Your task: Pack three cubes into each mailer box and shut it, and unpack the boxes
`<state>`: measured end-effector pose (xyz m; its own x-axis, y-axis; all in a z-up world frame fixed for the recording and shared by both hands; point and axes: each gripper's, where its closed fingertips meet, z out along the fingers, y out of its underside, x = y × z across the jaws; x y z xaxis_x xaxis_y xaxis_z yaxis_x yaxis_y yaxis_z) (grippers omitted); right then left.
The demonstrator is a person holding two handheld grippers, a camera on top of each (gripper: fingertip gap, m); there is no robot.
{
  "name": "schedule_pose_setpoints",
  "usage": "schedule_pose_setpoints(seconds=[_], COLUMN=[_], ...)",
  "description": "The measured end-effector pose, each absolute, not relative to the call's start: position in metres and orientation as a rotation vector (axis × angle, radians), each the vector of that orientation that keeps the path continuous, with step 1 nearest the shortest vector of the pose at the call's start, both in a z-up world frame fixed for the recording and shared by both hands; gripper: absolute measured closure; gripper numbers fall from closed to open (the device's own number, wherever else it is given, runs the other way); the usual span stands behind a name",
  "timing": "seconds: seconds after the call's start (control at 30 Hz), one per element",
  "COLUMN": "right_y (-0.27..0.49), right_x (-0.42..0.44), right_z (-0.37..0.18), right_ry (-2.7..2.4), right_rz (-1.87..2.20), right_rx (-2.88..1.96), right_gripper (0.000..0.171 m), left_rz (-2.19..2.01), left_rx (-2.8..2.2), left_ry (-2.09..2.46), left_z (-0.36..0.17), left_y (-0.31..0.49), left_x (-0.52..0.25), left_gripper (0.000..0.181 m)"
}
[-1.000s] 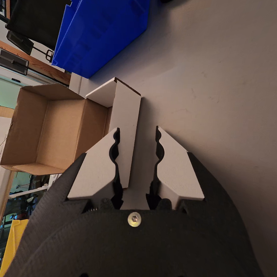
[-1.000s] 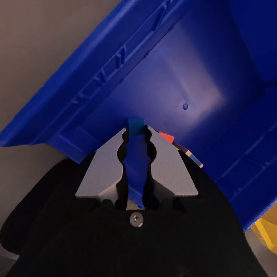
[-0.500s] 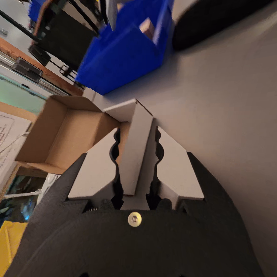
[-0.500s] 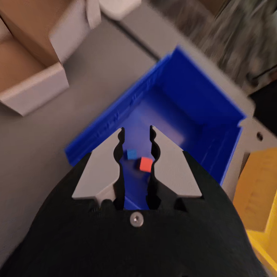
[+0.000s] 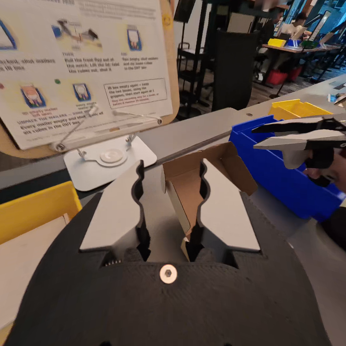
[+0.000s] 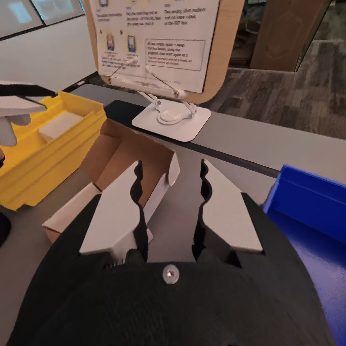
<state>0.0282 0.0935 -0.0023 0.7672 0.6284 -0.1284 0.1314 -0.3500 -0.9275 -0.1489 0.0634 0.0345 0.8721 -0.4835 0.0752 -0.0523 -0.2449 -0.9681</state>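
Note:
An open mailer box, white outside and brown inside, stands on the grey table in the left wrist view [image 5: 182,180] and the right wrist view [image 6: 129,153]. Its lid [image 5: 235,164] is raised. My left gripper [image 5: 171,163] is open; one box wall lies between its jaws, close to the right finger [image 5: 222,206]. It also shows at the left edge of the right wrist view [image 6: 50,100]. My right gripper [image 6: 170,162] is open and empty, just right of the box. In the left wrist view it [image 5: 252,139] hovers over the blue bin [image 5: 280,179]. No cubes are visible.
A yellow bin [image 6: 46,155] left of the box holds a white mailer [image 6: 60,123]. The blue bin [image 6: 309,206] stands at the right. An instruction sheet on a white stand [image 6: 172,121] is at the table's back edge. Another yellow bin [image 5: 295,109] sits behind the blue one.
My right gripper let go of a blue cube in the blue bin, opened and pulled out. Both grippers tilted up from looking down and now face across the table.

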Motion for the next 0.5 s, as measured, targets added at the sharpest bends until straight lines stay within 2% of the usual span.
schedule_pose_setpoints(seconds=[0.17,0.37,0.5], right_y=[0.107,0.09,0.089], right_x=[0.021,0.011,0.002], right_z=[-0.034,-0.051,-0.055], right_ry=[-0.625,-0.731,-0.844], right_rz=[0.58,0.735,0.783], right_rx=[-2.051,-2.102,-2.141], right_gripper=[0.108,0.121,0.122], left_rz=[-0.627,-0.612,-0.537], left_rx=[-1.974,-2.035,-2.09], left_ry=[0.367,0.418,0.502], left_z=[0.004,-0.027,-0.049], left_y=[0.08,0.087,0.089], left_x=[-0.137,-0.13,-0.123], left_gripper=[0.107,0.115,0.118])
